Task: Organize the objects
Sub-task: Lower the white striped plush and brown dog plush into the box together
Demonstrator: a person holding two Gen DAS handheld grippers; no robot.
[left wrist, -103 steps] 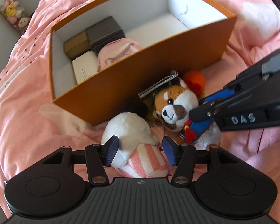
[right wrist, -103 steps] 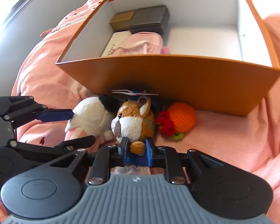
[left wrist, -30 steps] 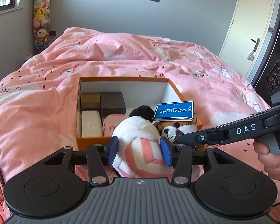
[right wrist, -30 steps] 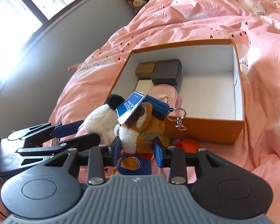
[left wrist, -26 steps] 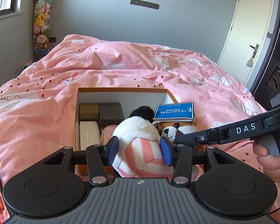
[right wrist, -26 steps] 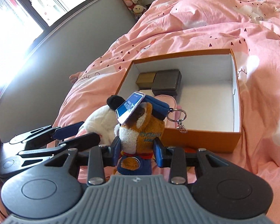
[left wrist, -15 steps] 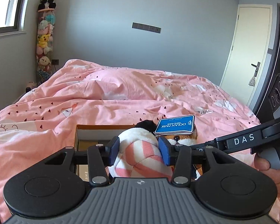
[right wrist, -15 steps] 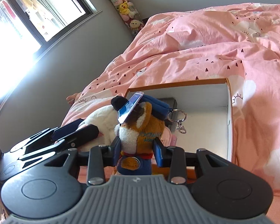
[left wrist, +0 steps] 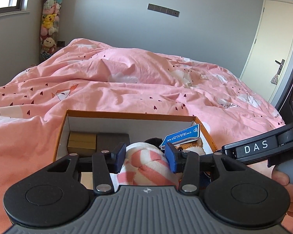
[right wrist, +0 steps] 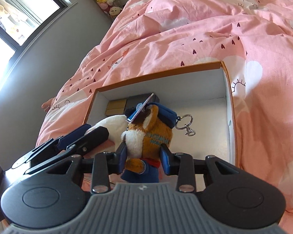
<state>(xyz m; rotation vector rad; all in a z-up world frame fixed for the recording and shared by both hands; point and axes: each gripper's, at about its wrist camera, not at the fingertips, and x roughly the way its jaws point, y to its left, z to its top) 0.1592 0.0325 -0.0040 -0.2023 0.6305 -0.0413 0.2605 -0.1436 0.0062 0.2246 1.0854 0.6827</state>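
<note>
Plush, in two pieces, carried side by side over an orange cardboard box (left wrist: 127, 115) lying open on a pink bed (left wrist: 127, 81). Left hand-held gripper (left wrist: 144, 159), low centre of the left wrist view: blue pads either side of a white plush with pink stripes (left wrist: 144, 163), jaws just narrowed further and pinching its soft body, the fabric bulging up between them. Right hand-held gripper (right wrist: 143, 154), low centre of the right wrist view: pressed onto the flanks of a brown fox-like plush in blue clothes (right wrist: 150, 136), held upright by the torso so that head, blue cap and metal key ring (right wrist: 185, 125) hang clear of the pads; blue paper tag (left wrist: 180, 137) tilted above the head. Gripped at mid-body, probably so that each toy stays steady and can be lowered without snagging the box wall. Gold box (left wrist: 82, 143) and dark grey box (left wrist: 113, 140) packed against the far left corner of the orange box, leaving the white floor (right wrist: 205, 120) at centre and right of the right wrist view free, evidently the intended landing place. Both hand-held grippers pitched downward, level with each other and close together, the left one seen at lower left of the right wrist view, a hand (left wrist: 289, 193) on the right one's grip at the right edge of the left wrist view. Stacked toys in a column (left wrist: 48, 23) at upper left, uninvolved.
</note>
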